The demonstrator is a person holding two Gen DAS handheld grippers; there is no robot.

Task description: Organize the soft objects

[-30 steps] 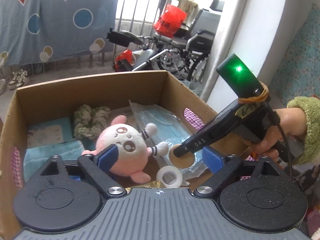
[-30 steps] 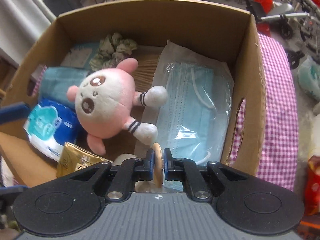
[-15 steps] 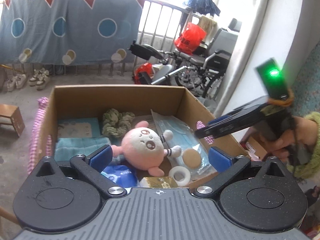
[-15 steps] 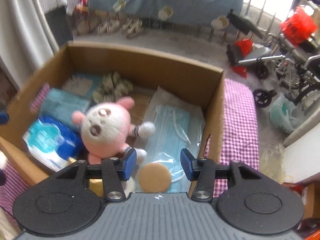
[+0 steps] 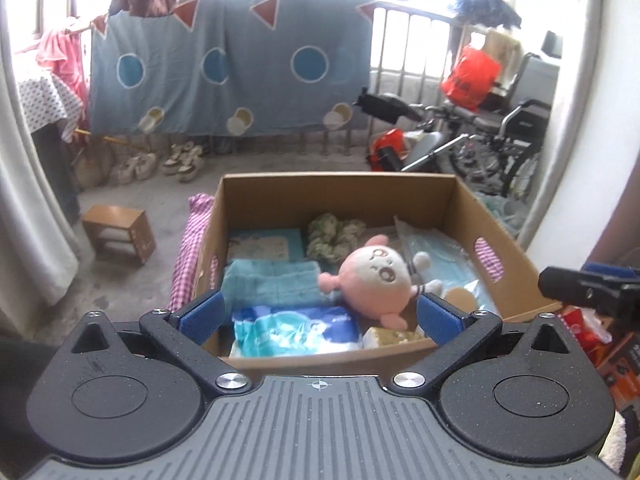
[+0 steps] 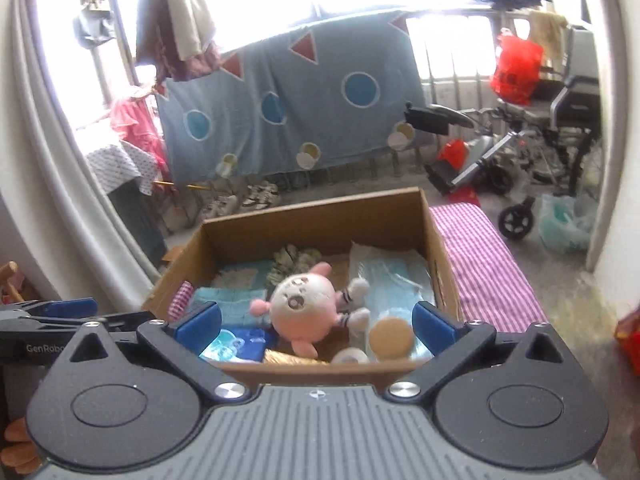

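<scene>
Here the cardboard box (image 5: 340, 200) stands open-topped on a pink checked cloth (image 6: 484, 256), and both tools hang above its near edge, well clear of everything inside.

Along the box's right wall lies a clear pack of blue face masks (image 6: 396, 276). Against the left wall sits a folded teal towel (image 5: 272, 284), with a flat pale packet (image 5: 260, 244) behind it toward the far left corner. At the near left corner lies a blue tissue pack (image 5: 296, 330).

In the middle rests the pink plush toy (image 5: 374, 278), face up, one striped arm lying on the mask pack. Behind it, against the far wall, is a green scrunchie (image 5: 334, 234).

Near the front edge a gold packet (image 6: 280, 356) lies below the plush, a white tape roll (image 6: 350, 356) is just beside it, and a round tan puff (image 6: 390, 340) rests on the near end of the mask pack.

The left tool (image 5: 318, 316) is spread wide with nothing between its blue pads. The right tool (image 6: 316, 322) has just been opening and now stands fully spread; the tan puff lies in the box below it, touching neither pad.
</scene>
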